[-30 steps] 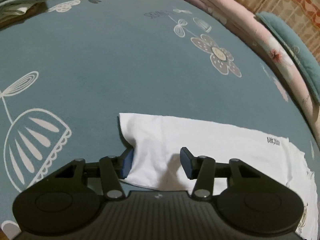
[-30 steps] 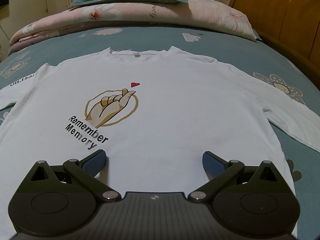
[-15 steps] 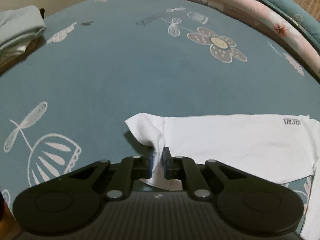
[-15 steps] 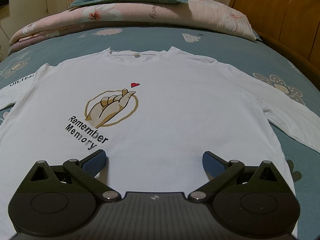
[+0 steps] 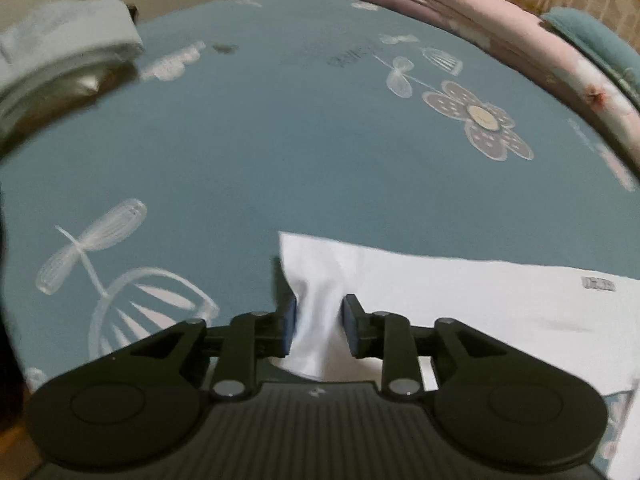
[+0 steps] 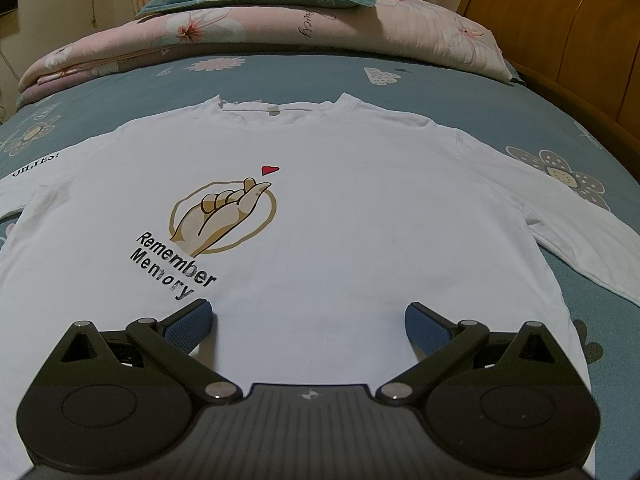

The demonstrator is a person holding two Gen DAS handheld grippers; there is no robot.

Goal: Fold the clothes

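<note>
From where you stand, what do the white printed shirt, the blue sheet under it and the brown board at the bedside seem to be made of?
White printed long-sleeved shirt: soft matte knit, probably cotton; it lies limp, with faint creases.
Blue flower-patterned bed sheet: matte woven cloth, likely cotton or a blend; dull, no shine.
Brown bed board: wood or wood veneer, glossy lacquer; light gleams on its panels.

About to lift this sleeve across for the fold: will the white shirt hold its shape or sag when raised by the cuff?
Probably floppy: the sleeve already bunches into a soft ridge between the opening jaws of the left gripper. Likely light, since the white shirt lies thin and flat on the bedsheet. It may slip out, as the pads no longer seem to pinch it.
</note>
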